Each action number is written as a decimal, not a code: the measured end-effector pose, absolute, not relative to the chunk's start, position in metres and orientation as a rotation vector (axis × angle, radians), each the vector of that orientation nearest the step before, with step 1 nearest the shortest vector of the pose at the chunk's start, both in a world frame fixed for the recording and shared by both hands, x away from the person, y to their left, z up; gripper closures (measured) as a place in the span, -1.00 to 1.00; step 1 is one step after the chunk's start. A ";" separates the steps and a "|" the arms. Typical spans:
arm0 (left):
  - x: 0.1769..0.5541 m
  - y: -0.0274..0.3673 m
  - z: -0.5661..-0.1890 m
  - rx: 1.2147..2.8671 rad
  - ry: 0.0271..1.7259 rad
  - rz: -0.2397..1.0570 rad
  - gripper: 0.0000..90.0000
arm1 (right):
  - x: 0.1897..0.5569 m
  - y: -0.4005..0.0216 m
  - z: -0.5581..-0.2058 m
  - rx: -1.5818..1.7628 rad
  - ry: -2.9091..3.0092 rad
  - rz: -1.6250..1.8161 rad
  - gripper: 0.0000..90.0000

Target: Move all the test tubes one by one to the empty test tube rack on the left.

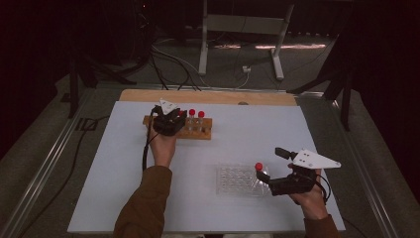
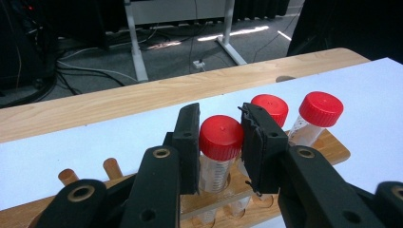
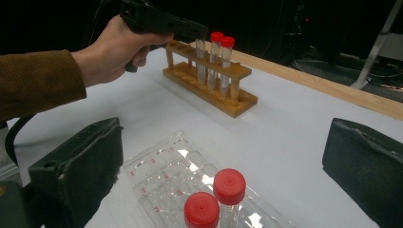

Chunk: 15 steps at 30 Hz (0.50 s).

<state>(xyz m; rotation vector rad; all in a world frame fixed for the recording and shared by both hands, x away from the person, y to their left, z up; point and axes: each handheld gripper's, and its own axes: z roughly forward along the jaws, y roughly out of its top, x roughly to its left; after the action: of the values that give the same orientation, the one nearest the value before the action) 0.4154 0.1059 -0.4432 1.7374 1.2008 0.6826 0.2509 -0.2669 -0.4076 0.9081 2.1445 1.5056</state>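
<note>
1. In the high view, nearest you are your own forearms. Your left gripper [image 1: 171, 120] sits at the left end of the wooden rack [image 1: 204, 134] at the far side of the white table [image 1: 124, 198]. Your right gripper [image 1: 277, 171] hangs just right of the clear well plate [image 1: 233, 179], where a red cap [image 1: 258, 166] shows.

2. In the left gripper view, the two black jaws rise closest to the lens and are clamped on the red-capped tube [image 2: 220, 142], pads pressing its cap and upper wall from both sides. That tube stands upright in a rack hole, with two more capped tubes [image 2: 321, 114] just beyond it.

3. In the right gripper view, the foam pads [image 3: 85, 161] stand wide apart, with nothing between them. Two capped tubes [image 3: 229, 190] stand on the well plate ahead of them; whether either touches a pad, you cannot tell.

4. Handling, as a judgement: the tube looks light, stiff and smooth, probably thin plastic, so it could slip or tip. Hold it where you have it, at the ribbed cap and just under it. Lift straight up so it clears the hole without dragging the rack.
</note>
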 end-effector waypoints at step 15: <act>0.408 0.118 -0.436 1.656 1.173 0.587 -0.09 | 0.250 -0.269 -0.408 0.910 2.136 1.516 -1.00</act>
<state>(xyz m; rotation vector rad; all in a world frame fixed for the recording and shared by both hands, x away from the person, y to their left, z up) 0.4079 0.1179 -0.4356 1.6555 1.1731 0.5870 0.2504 -0.2693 -0.4075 0.9103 2.1360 1.5160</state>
